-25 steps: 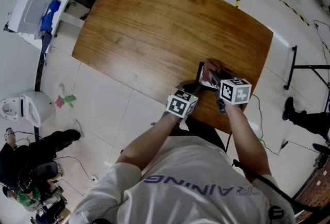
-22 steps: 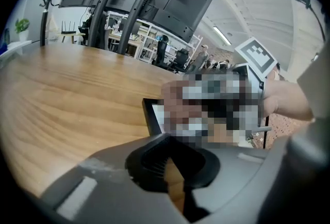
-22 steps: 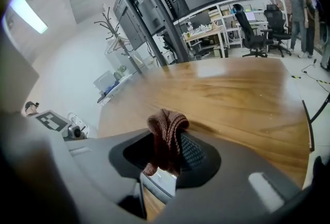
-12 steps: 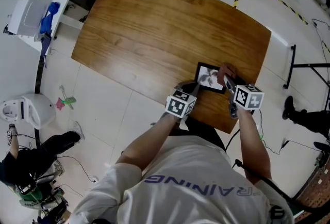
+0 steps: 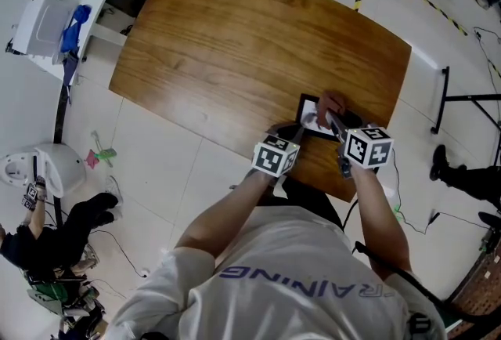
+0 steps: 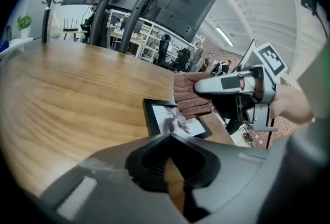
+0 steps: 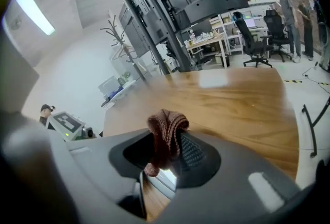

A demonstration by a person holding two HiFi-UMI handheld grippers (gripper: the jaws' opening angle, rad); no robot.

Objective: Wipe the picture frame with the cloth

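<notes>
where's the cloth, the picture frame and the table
brown knitted cloth (image 6: 192, 95), left gripper view, its bunched middle
black rectangular picture frame (image 6: 177, 121), left gripper view, the printed picture
brown wooden table (image 6: 77, 83), left gripper view, bare top

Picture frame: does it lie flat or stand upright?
Flat: the frame lies face up on the table, with the cloth down on its face.

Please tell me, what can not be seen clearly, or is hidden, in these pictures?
- Head view: the picture in the frame is too small to read. The cloth and right tool cover part of it.
- Left gripper view: the left tool hides the frame's near edge, so whether it grips the frame is unclear.
- Right gripper view: the tool's body hides most of the frame, so where the cloth touches it is unseen.
</notes>
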